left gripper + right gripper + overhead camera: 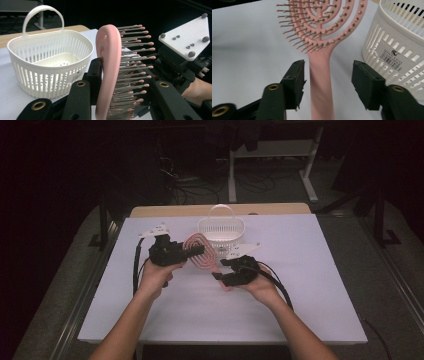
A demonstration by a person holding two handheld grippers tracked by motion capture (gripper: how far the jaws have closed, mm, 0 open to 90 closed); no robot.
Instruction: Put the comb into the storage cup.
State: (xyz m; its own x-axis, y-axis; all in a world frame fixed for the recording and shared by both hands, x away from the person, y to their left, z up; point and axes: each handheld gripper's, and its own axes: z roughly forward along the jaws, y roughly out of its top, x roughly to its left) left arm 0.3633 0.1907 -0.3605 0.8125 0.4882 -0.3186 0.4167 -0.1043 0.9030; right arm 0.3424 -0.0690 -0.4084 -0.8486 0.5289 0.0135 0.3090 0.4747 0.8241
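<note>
A pink hairbrush (200, 254) with a vented head and pin bristles hangs above the white table (310, 300). My left gripper (193, 251) is shut on its head; in the left gripper view one pad (96, 72) presses the brush's back (107, 62) and the other jaw meets the bristle tips. My right gripper (221, 269) stands open around the handle (322, 85). Both of its pads (297, 80) sit apart from the handle, with a gap on each side. The brush handle slants down toward the person.
A white slotted plastic basket (221, 230) with a hoop handle stands just behind the brush, close to my right gripper's far jaw (364, 85). Its inside looks bare (53, 60). Beyond the table's far edge are dark floor, cables and a desk frame.
</note>
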